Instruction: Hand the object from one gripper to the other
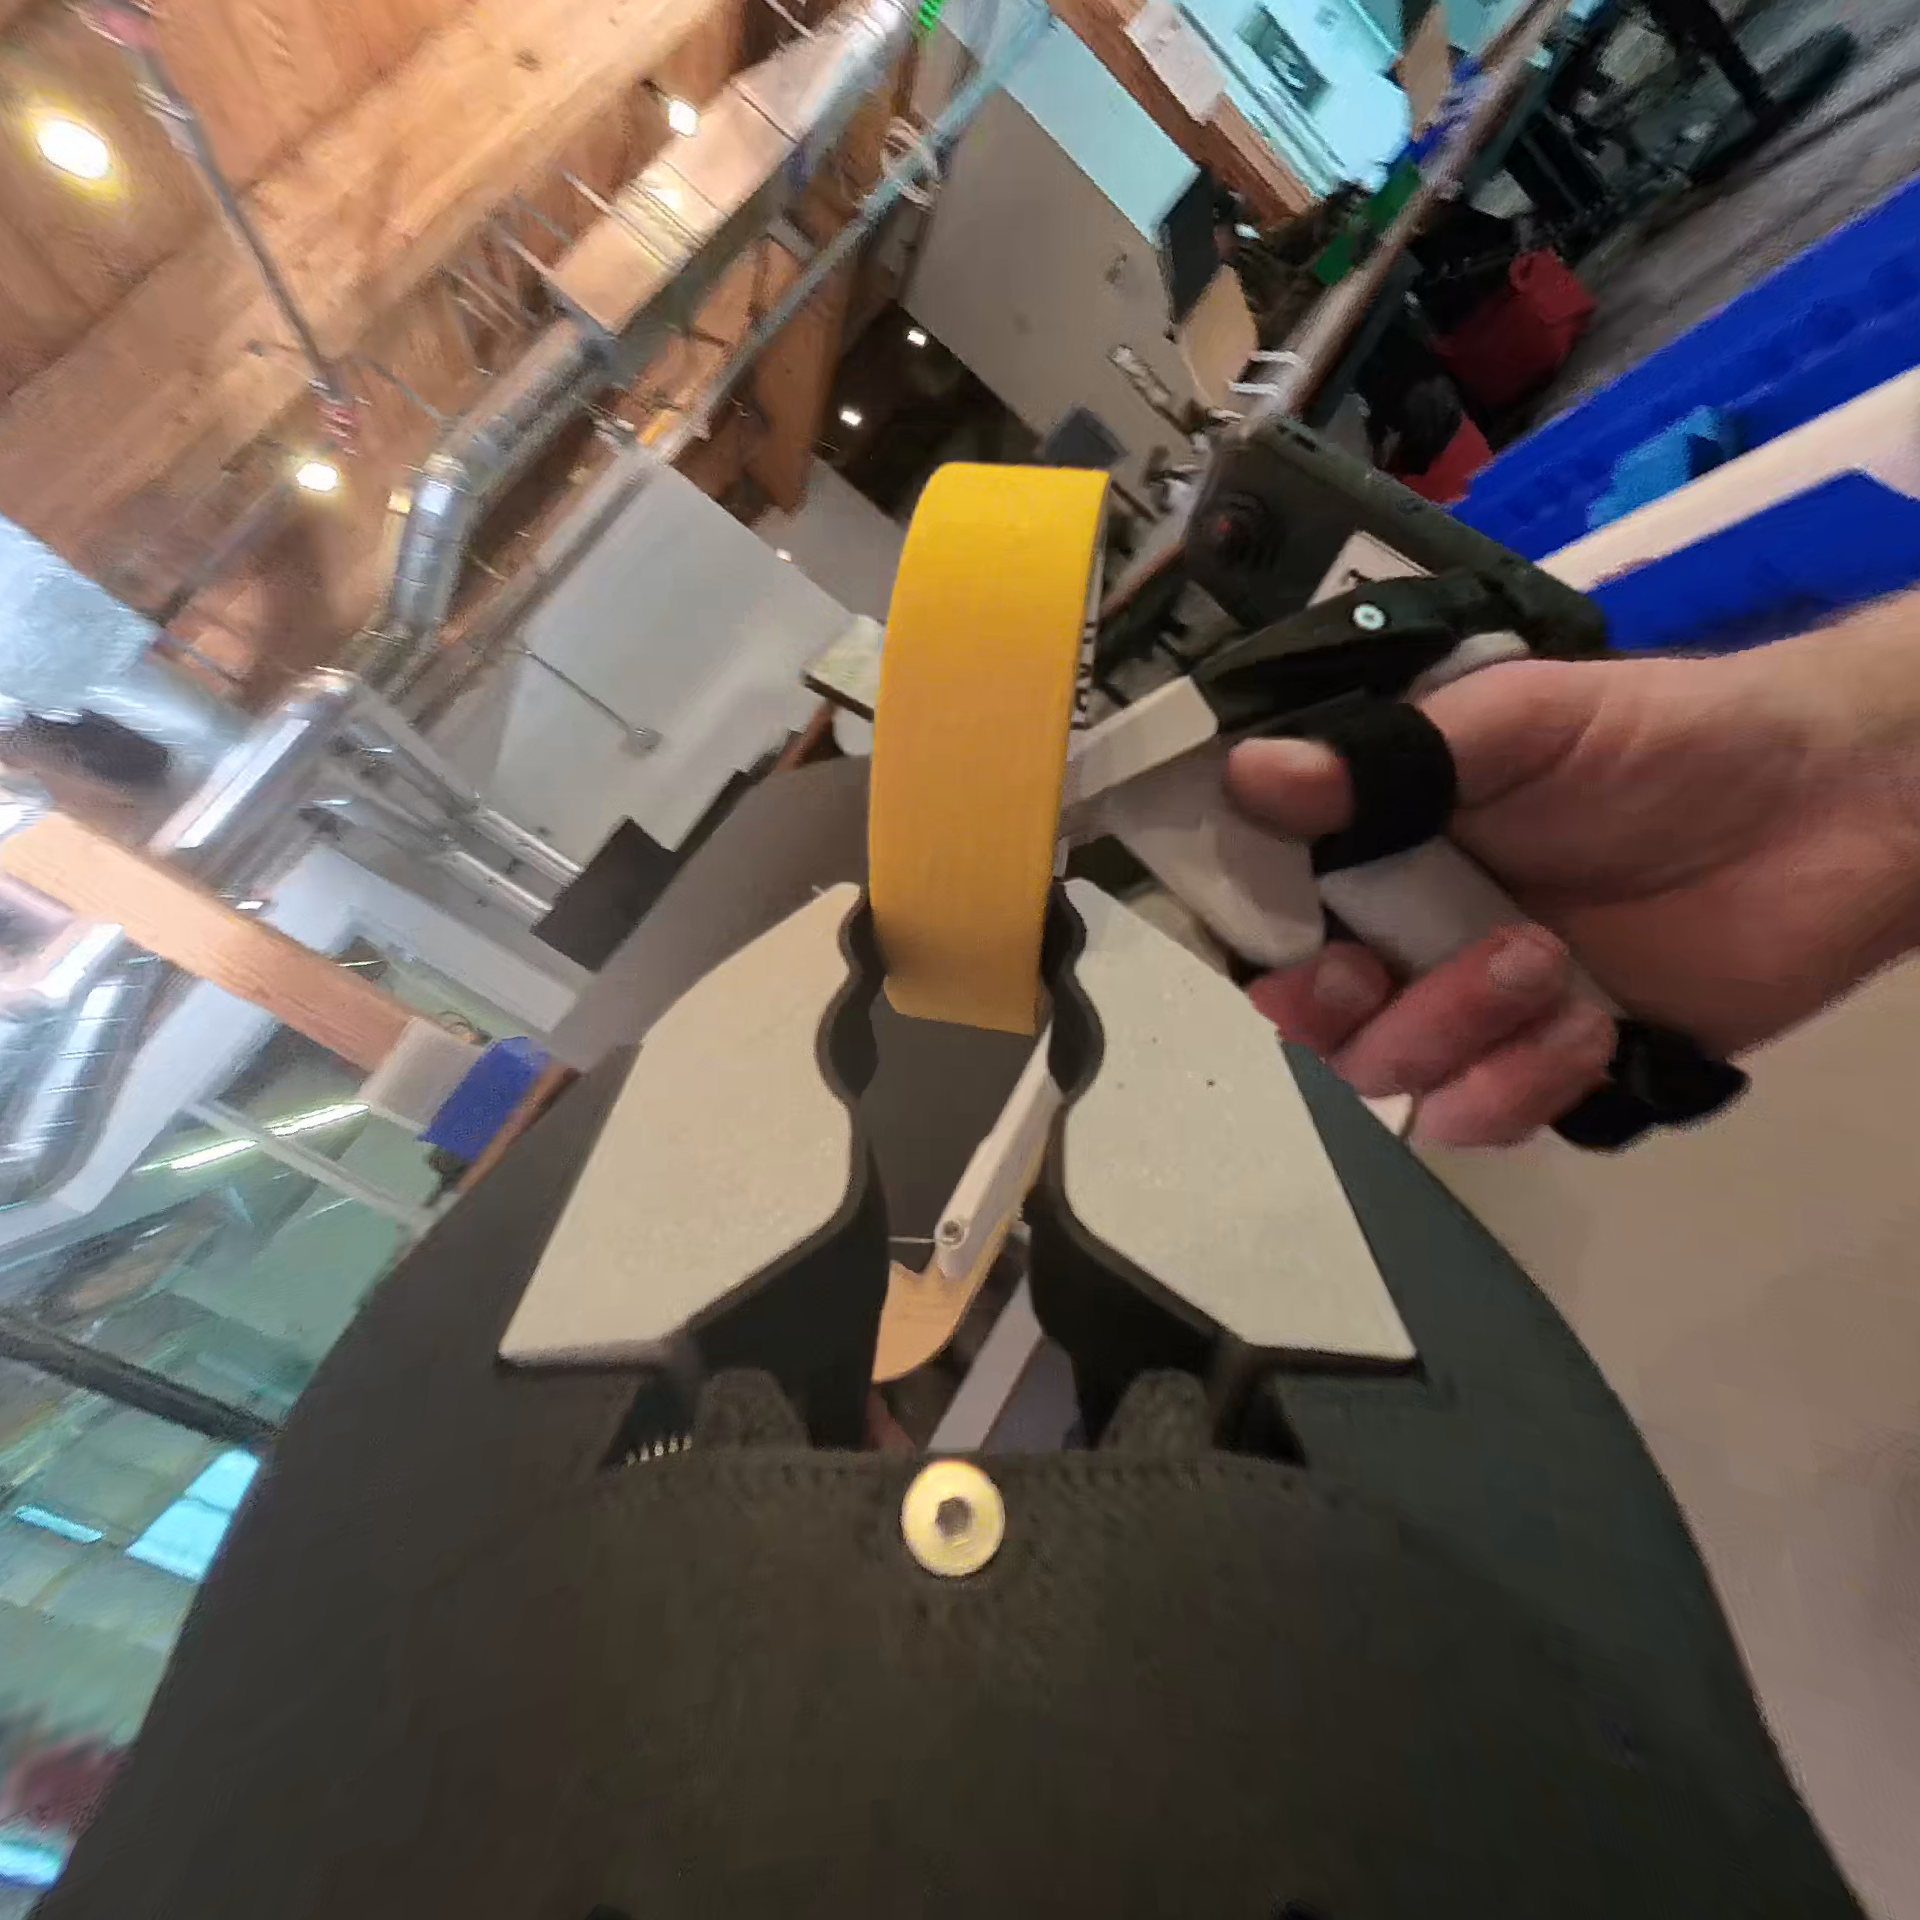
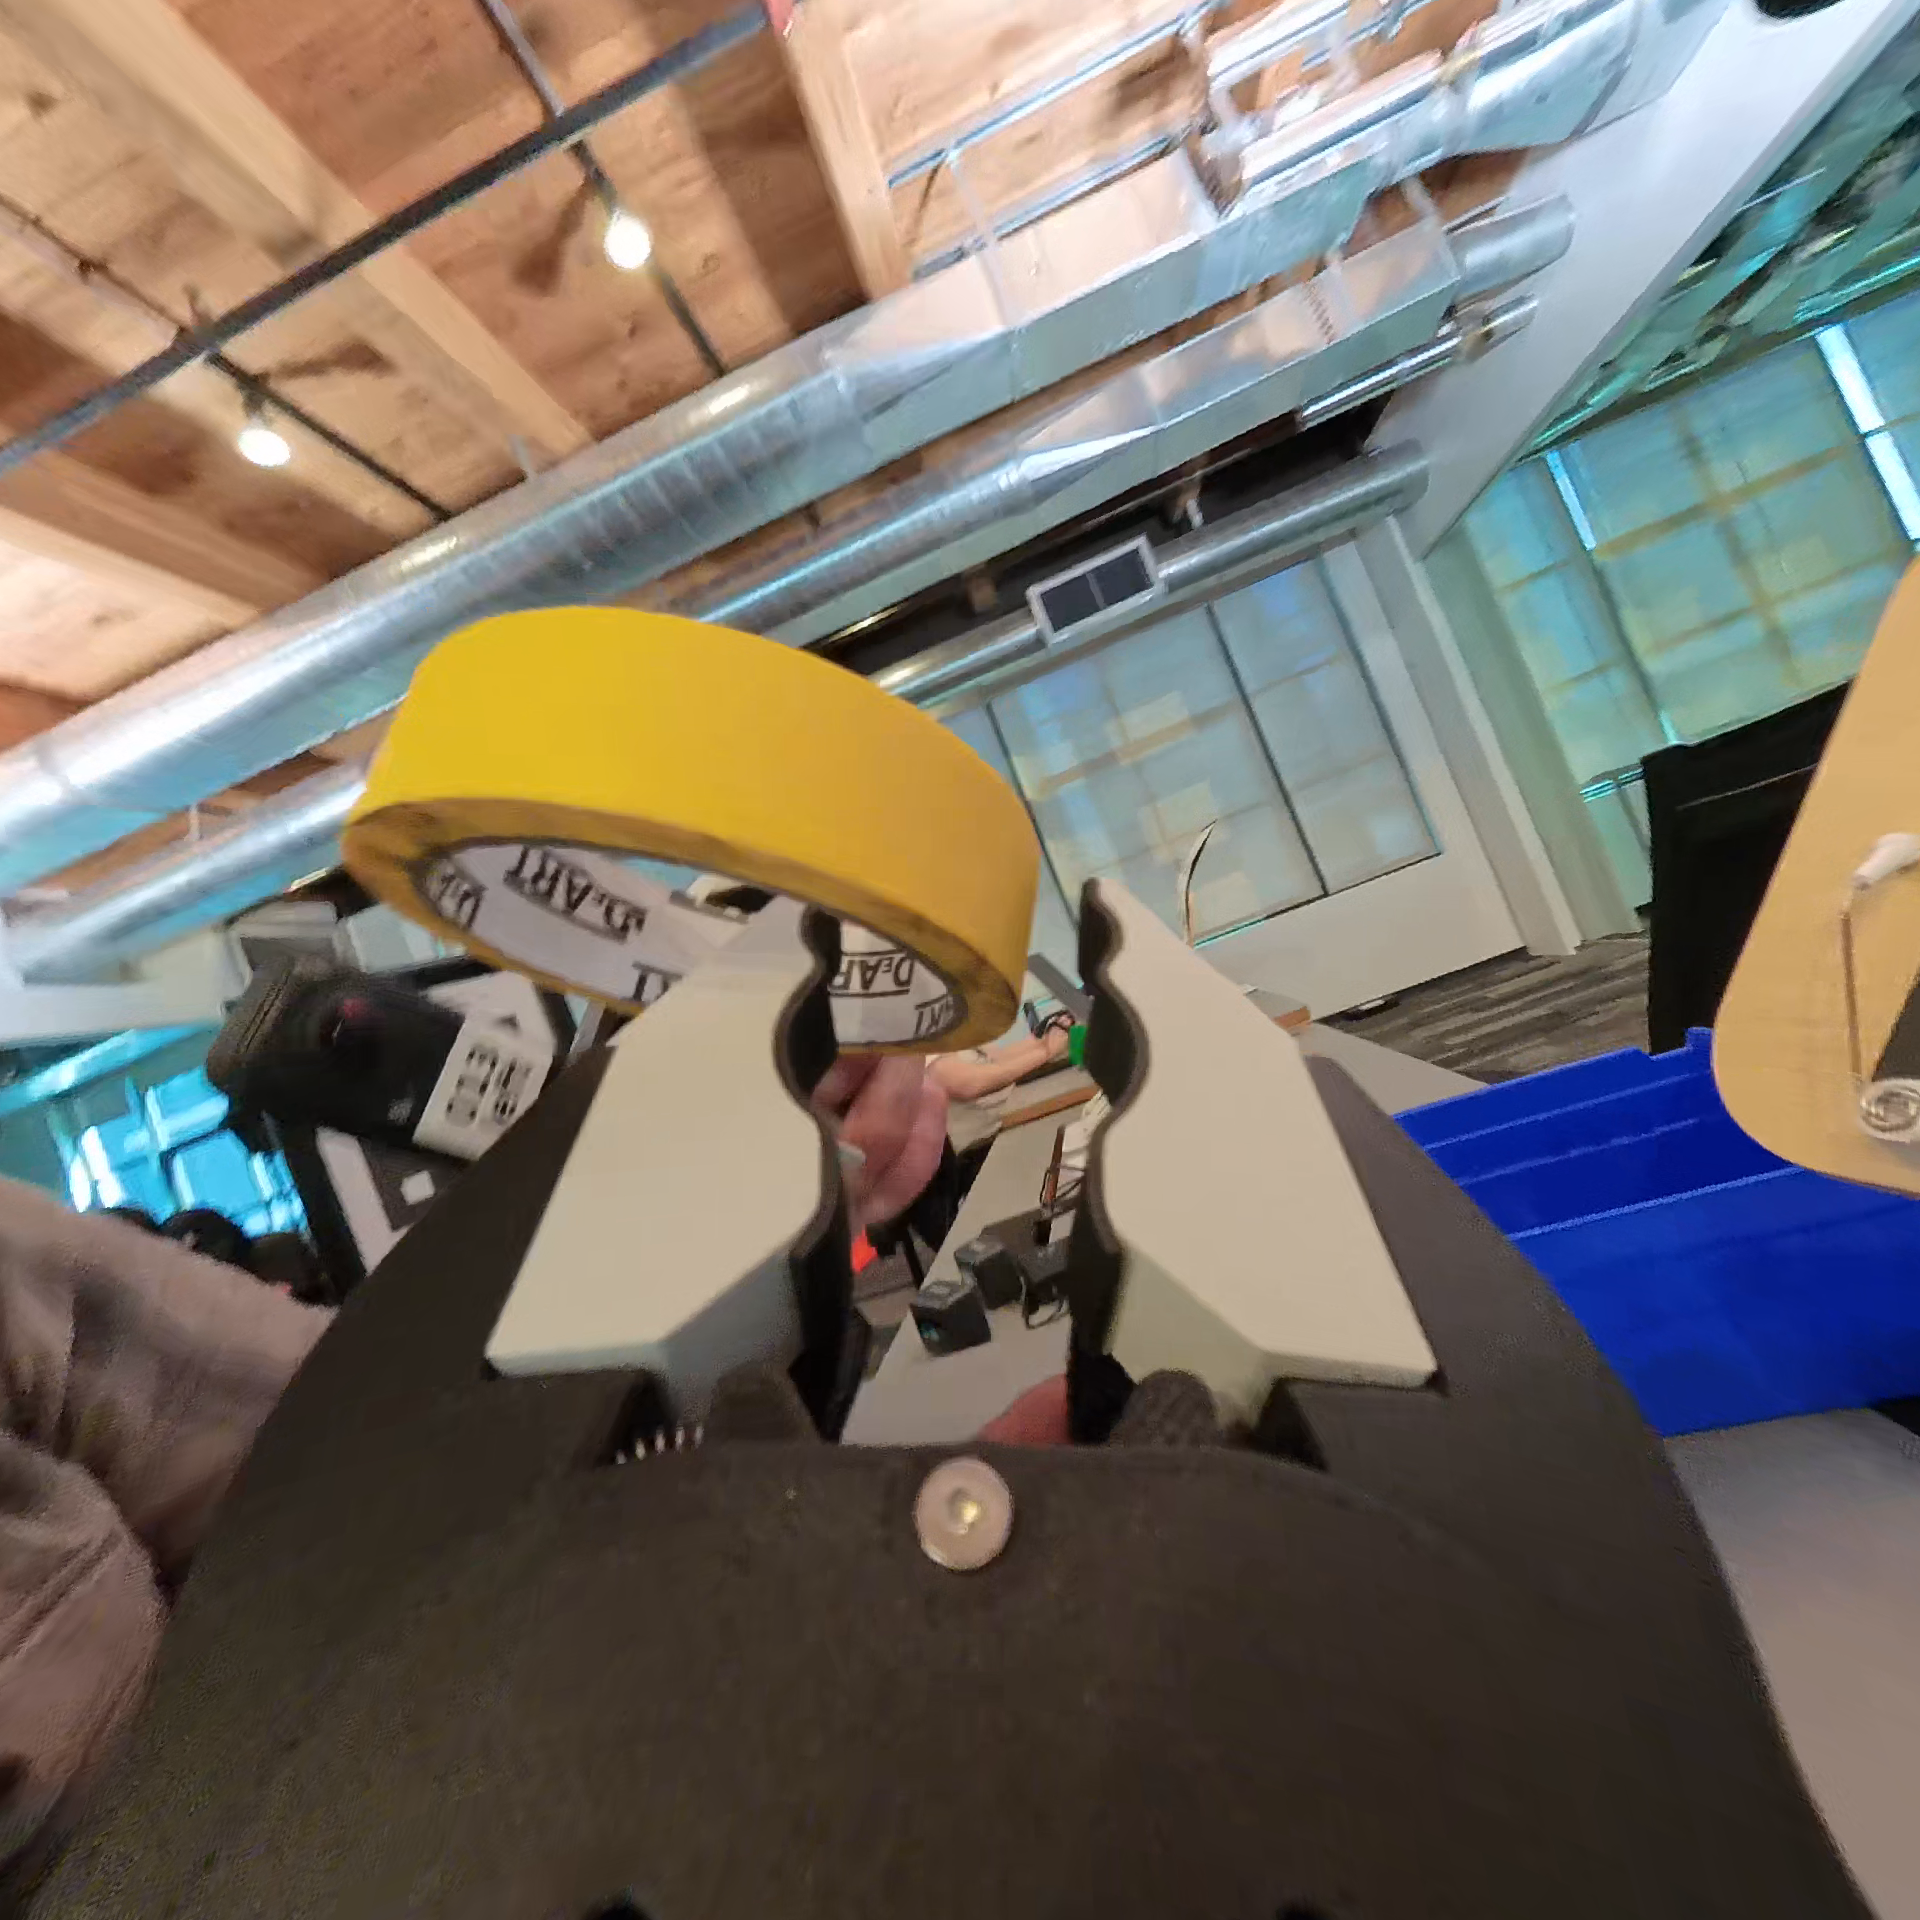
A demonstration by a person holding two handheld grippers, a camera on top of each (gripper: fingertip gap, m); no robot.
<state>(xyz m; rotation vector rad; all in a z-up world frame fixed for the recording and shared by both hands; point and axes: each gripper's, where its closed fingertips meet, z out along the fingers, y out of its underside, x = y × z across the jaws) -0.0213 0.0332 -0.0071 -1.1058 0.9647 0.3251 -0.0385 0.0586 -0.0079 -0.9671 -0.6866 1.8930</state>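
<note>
In mid-air between the two tools, the flat yellow roll of masking tape (image 1: 977, 748) is pinched across its width by the left gripper (image 1: 961, 997), while the right gripper (image 2: 956, 997), jaws parted, straddles the roll's near rim without yet clamping, so I judge the handover half done: right should close, then left release.

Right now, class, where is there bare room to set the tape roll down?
Free: the pale tabletop below the right hand, bordered by blue bins. Crowded: around the yellow tape roll in the left tongs, right tongs close beside.
</note>
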